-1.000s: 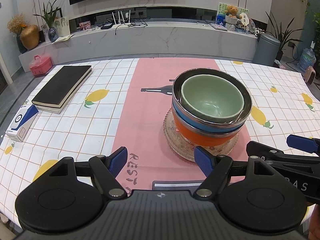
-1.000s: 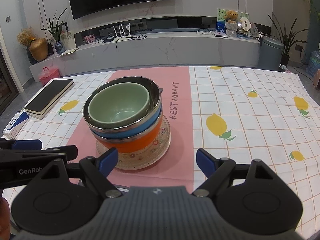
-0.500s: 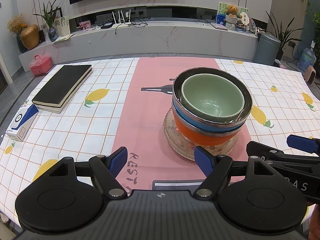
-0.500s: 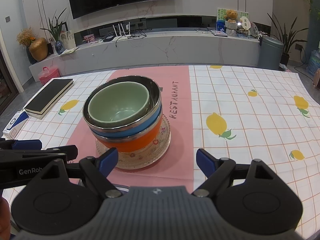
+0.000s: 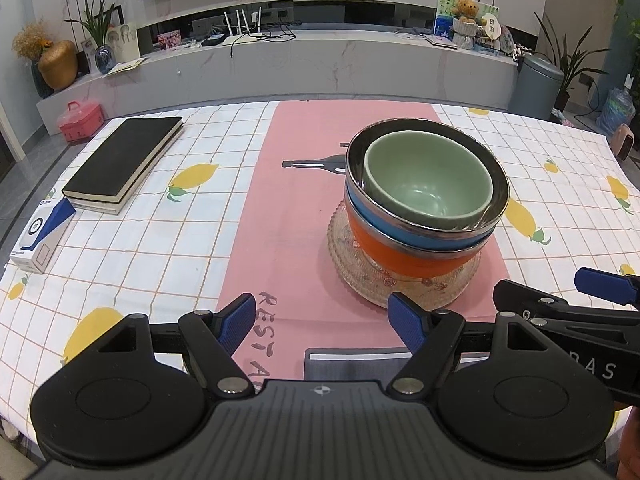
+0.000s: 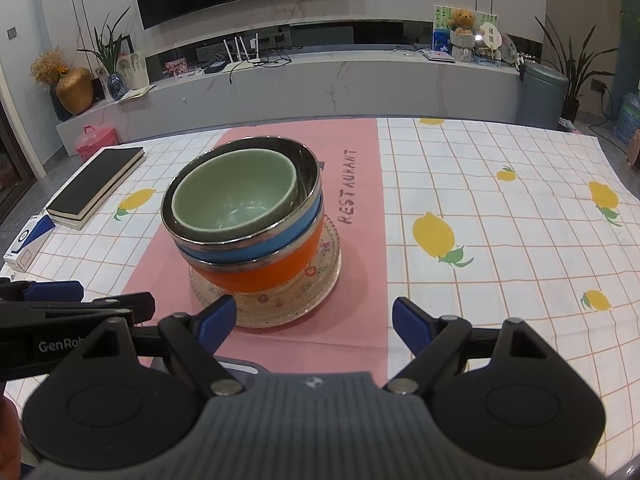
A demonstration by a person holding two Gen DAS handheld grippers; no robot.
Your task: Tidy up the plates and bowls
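Note:
A green bowl [image 5: 428, 184] sits nested in a blue steel-rimmed bowl [image 5: 400, 229], which sits in an orange bowl [image 5: 404, 258], all on a clear glass plate [image 5: 360, 276] on the pink runner. The stack also shows in the right wrist view: green bowl [image 6: 236, 196], blue bowl [image 6: 256, 248], orange bowl [image 6: 264, 274], plate [image 6: 304, 300]. My left gripper [image 5: 323, 320] is open and empty, just in front of the plate's near left. My right gripper [image 6: 314, 320] is open and empty, in front of the plate's near right. Each gripper shows at the edge of the other's view.
A black book [image 5: 124, 158] and a small white-and-blue box [image 5: 42, 236] lie at the table's left. The lemon-print cloth [image 6: 500, 220] covers the table to the right of the pink runner [image 5: 280, 208]. A TV cabinet stands beyond the far edge.

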